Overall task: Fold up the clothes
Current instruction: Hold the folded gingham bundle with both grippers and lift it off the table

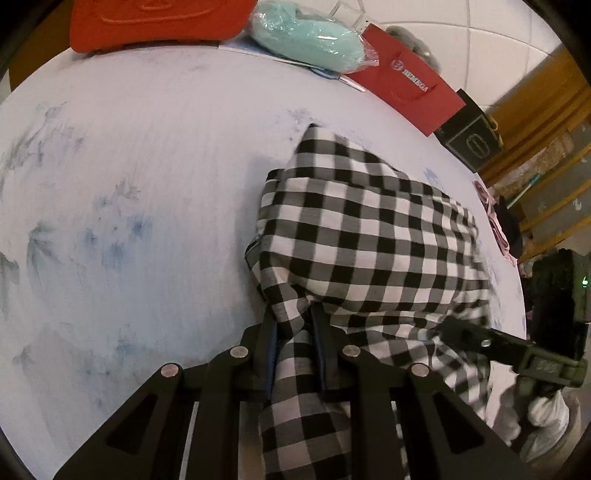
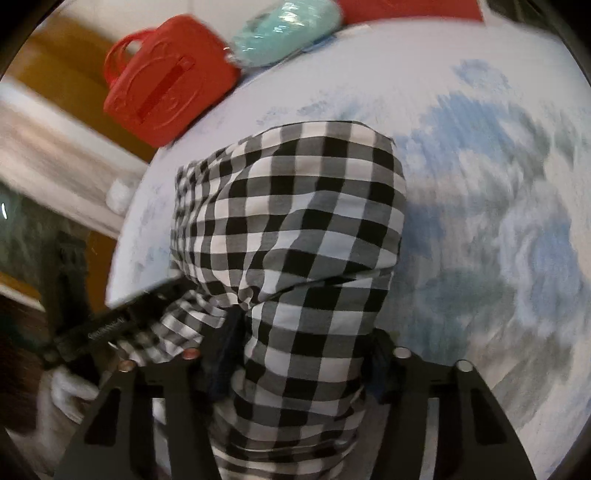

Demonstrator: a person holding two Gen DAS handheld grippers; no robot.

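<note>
Black-and-white checked garment (image 1: 369,236) bunched on the pale blue-smudged tabletop (image 1: 129,184), nearer the person than the red plastic case (image 1: 155,22) at the far edge, well apart from it. Left gripper (image 1: 293,354) clamped tight on a narrow gather of the checked cloth. Right gripper (image 2: 306,354) with its jaws about halfway apart and a thick fold of the same cloth filling the gap; pads pressing or only flanking, cannot tell (blurred view, cloth draped over the fingers).

Judged step: drawing one edge taut before folding it over toward the case. Best done with both holds level and pulled apart evenly, right grip confirmed firm first. Likely risk: thick fold slipping free, leaving a skewed crease.
</note>
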